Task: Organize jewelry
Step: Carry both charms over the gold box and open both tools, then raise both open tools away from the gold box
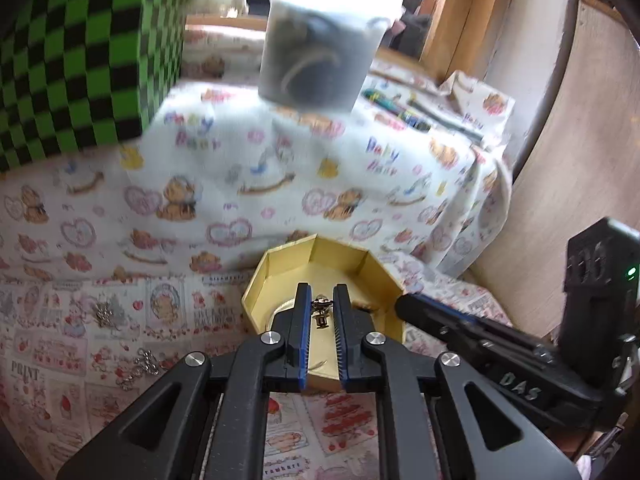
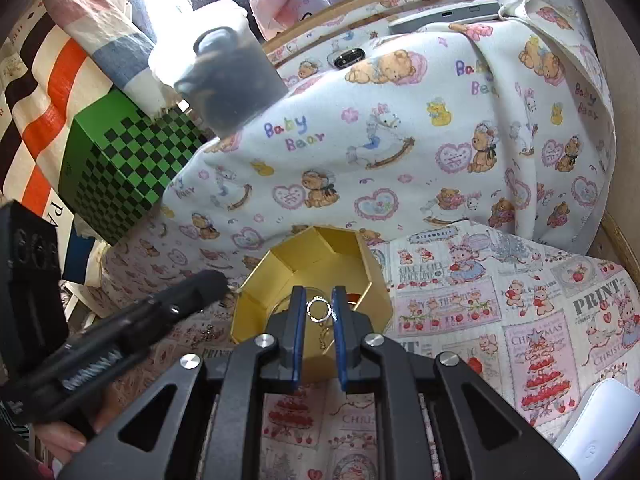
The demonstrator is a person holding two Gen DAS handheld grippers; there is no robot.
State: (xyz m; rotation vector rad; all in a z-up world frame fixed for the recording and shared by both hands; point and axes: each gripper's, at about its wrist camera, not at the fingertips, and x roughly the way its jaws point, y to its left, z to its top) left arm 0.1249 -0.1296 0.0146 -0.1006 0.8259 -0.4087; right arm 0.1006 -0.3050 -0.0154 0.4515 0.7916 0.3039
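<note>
Both grippers hover over the gold octagonal cardboard box (image 1: 276, 276) for dropping: left gripper (image 1: 322, 312) jaws pinch a small gold stud earring (image 1: 320, 314); right gripper (image 2: 318, 314) jaws pinch a silver ring-topped dangle earring (image 2: 319, 310).

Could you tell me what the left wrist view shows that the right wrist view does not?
Only the left wrist view shows the small stud earring between the left gripper fingers, and loose silver chains on the cloth. Only the right wrist view shows the hoop earring between the right gripper fingers, plus a phone. Both show the gold octagonal box, the green checkered box and the plastic tub.
</note>
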